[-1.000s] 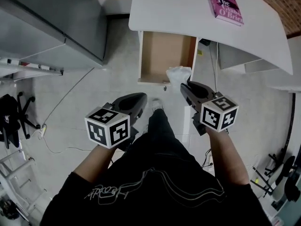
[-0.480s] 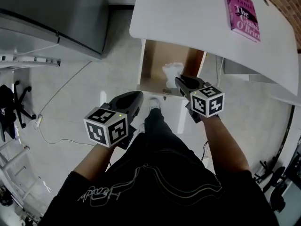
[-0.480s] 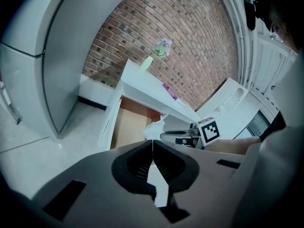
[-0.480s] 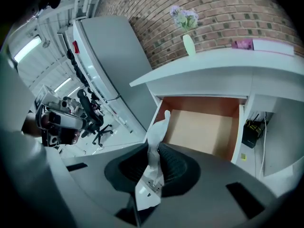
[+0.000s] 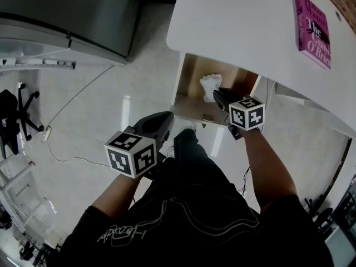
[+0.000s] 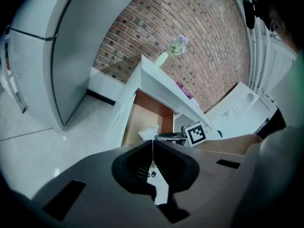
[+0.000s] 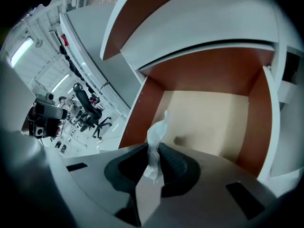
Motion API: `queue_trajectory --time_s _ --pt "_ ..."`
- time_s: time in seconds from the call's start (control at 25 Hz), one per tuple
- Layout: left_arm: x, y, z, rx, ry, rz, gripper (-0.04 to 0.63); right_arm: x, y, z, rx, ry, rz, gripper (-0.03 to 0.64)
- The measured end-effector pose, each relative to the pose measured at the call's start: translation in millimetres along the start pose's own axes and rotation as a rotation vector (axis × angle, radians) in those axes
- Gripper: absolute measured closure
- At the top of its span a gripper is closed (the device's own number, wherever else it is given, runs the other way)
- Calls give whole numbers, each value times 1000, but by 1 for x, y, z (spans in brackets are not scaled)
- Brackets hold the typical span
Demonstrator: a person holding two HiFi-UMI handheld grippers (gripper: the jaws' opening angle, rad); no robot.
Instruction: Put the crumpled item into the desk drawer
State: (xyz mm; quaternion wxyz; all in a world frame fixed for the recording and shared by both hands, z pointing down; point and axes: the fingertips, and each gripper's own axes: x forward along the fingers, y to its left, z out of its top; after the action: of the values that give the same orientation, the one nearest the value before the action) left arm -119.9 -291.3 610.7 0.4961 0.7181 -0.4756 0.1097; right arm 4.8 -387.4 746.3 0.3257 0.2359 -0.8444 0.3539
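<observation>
The crumpled item (image 7: pixel 156 141) looks like thin white tissue or paper. It should be very light, soft and easily squashed, with no risk of breaking. It may cling to the pads or drift as it falls. Any fold will serve as a hold, and a light pinch is enough.

The right gripper (image 7: pixel 154 152) has its jaws nearly together, pinching a lower fold of the item. The rest of the item sticks up and forward past the tips. The head view shows the right forearm stretched forward and the gripper tipped down over the front edge of the open drawer (image 5: pixel 192 111). The item hangs over the drawer's floor, between the front edge and the edge of the desk (image 5: pixel 239 26). It appears to be clear of the floor, nearer the left wall than the right.

The left gripper (image 6: pixel 153 148) has its jaws pressed together on nothing. It is held low beside the person's leg, well short of the drawer's front edge
</observation>
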Motion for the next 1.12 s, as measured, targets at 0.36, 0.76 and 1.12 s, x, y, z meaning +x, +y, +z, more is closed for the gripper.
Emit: queue_trajectory --time_s 0.36,0.76,1.12 --pt "24 17 -15 -69 4 8 573 42 -22 -26 33 82 7 540" --pt "20 43 -19 -90 6 56 573 54 -51 -41 124 141 -81 451" --pt "15 32 -26 -81 3 41 573 45 -48 -35 173 123 -101 396"
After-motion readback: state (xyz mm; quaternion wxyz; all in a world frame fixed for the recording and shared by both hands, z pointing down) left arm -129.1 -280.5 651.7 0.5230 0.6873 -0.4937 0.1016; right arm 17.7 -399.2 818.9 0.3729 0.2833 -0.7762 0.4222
